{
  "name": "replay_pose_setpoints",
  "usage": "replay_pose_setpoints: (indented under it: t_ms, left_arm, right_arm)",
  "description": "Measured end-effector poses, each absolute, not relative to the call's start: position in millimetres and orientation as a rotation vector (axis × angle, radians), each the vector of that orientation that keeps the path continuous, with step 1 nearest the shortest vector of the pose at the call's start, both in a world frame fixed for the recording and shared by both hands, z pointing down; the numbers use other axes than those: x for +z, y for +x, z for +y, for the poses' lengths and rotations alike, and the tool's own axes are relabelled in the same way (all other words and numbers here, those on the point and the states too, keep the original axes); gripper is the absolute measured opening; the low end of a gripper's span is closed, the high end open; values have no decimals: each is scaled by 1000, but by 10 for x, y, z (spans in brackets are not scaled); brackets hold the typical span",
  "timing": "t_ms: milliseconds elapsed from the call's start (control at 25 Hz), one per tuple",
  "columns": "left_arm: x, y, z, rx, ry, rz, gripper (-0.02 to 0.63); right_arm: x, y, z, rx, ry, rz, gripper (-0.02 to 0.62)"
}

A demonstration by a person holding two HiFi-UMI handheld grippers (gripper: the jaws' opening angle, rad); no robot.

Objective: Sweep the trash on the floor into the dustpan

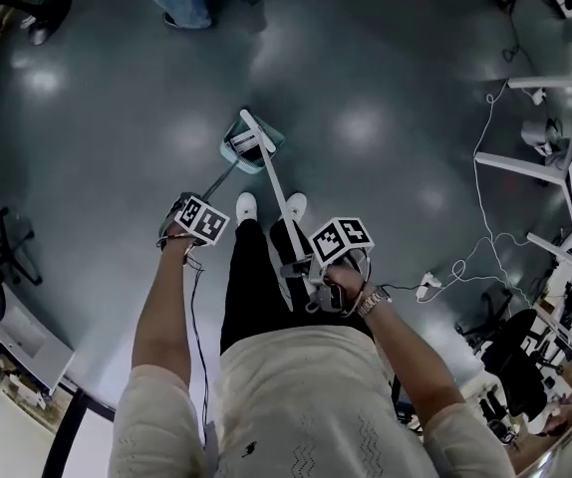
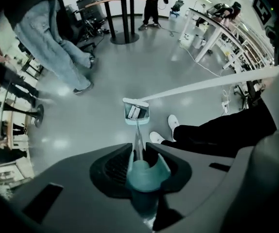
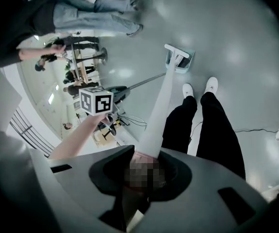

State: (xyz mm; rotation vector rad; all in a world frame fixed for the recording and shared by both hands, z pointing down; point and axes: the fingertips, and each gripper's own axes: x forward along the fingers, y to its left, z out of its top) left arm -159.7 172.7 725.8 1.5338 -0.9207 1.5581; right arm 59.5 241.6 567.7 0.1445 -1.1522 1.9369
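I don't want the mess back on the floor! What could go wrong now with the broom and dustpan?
The teal long-handled dustpan already holds a small dark-and-white piece of trash; if the left claw tips its thin handle, that could slide out. The long white broom handle in the right claw passes close by the person's white shoes, so a sweep might bump them.

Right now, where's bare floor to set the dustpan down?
Open floor lies left of the dustpan and broom, and ahead-right, short of the desk legs. Crowded: cables on the right, a bystander's feet ahead, the wearer's shoes behind.
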Motion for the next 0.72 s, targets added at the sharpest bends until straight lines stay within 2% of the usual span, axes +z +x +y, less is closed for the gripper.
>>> replay_pose_setpoints:
  t_ms: [320,560,720]
  left_arm:
    - [7239,-1705,1850,1533,1507,-970,92]
    - [7231,-1796,1860,1553,1517,-970,92]
    - [7256,-1845,1871,1573,1507,-973,92]
  right_arm:
    - [5563,657,2061,1749,197,-1226,95]
    - [6091,622,1678,1665,275,-1184,95]
    - [6376,376,1828,1661,270,-1135,95]
